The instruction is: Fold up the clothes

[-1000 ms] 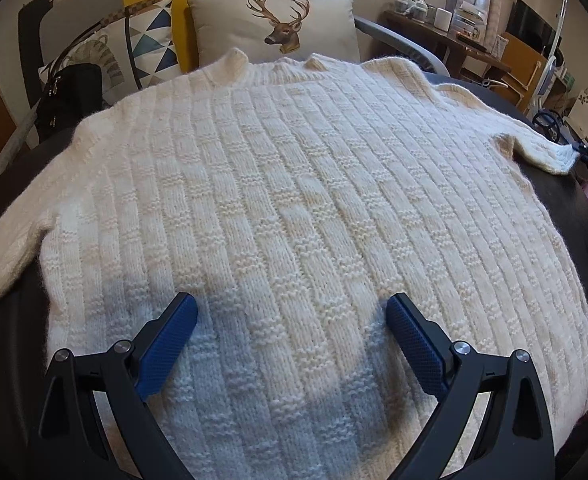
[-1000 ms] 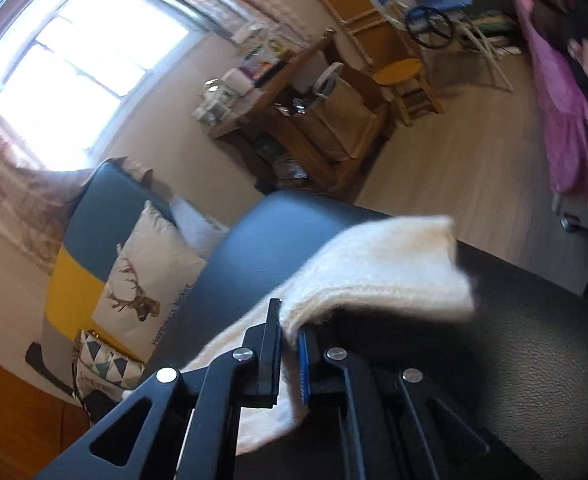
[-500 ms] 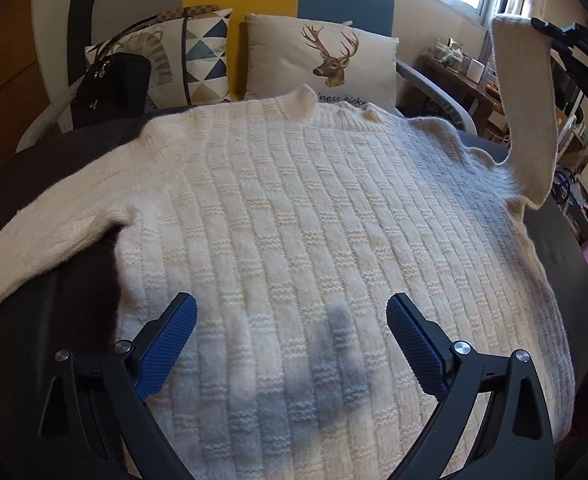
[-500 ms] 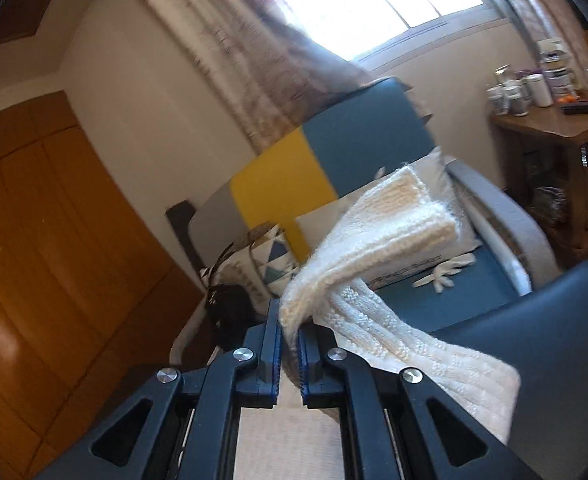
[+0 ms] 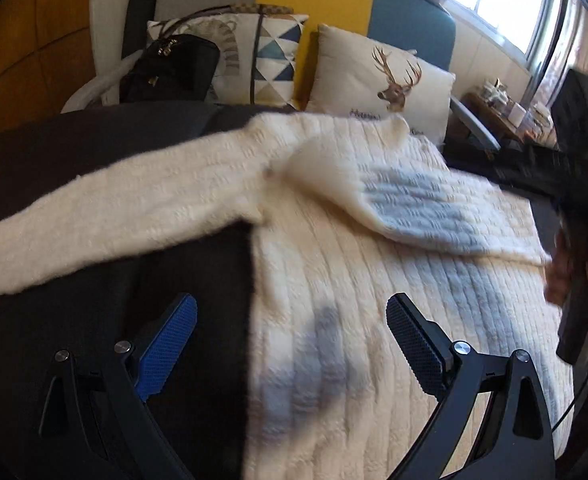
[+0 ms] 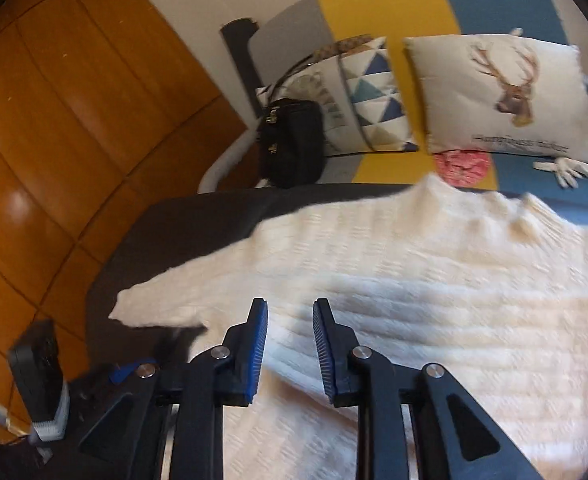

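Lying flat, one sweater (image 5: 374, 300), two cushions (image 5: 382, 84), one handbag (image 5: 169, 70)

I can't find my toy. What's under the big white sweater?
Only the dark table shows around the white sweater. One sleeve lies folded on top. Anything underneath is covered.

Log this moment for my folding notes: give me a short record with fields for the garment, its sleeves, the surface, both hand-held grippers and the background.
garment: cream knit sweater, spread flat
right sleeve: folded across the chest
left sleeve: still stretched out sideways
surface: dark padded table
left hand-held gripper: open wide, empty, over the sweater's side edge
right hand-held gripper: jaws have just been opening, nothing between them, sleeve released
background: deer cushion, triangle cushion, black handbag
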A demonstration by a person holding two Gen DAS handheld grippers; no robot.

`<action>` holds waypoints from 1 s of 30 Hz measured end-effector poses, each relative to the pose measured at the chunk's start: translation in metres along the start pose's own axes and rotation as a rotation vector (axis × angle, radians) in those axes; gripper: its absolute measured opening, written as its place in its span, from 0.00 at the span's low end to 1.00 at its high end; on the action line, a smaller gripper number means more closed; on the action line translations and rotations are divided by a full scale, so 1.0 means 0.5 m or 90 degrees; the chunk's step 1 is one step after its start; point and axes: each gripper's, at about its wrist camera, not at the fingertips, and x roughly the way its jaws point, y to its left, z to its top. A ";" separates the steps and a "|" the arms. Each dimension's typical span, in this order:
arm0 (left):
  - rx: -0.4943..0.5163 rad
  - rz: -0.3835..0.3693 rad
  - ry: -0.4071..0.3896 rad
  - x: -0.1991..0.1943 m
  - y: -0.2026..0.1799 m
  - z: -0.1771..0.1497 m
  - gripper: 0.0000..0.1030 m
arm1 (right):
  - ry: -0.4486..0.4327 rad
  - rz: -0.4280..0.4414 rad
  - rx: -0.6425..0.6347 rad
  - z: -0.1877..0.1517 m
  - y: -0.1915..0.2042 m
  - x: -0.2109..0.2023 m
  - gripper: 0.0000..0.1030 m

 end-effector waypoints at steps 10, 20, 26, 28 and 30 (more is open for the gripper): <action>-0.009 0.024 -0.001 0.071 0.061 0.121 0.95 | -0.020 -0.153 0.077 -0.119 -0.094 -0.147 0.24; 0.145 -0.030 0.010 0.144 0.013 0.167 0.95 | -0.028 -0.177 0.179 -0.214 -0.186 -0.203 0.24; 0.103 -0.106 0.064 0.187 0.023 0.162 0.76 | -0.027 -0.191 0.173 -0.216 -0.197 -0.194 0.23; 0.089 -0.116 0.063 0.190 0.027 0.160 0.70 | -0.025 -0.203 0.161 -0.212 -0.193 -0.191 0.23; 0.080 -0.123 0.065 0.192 0.030 0.165 0.53 | -0.024 -0.207 0.154 -0.213 -0.192 -0.185 0.23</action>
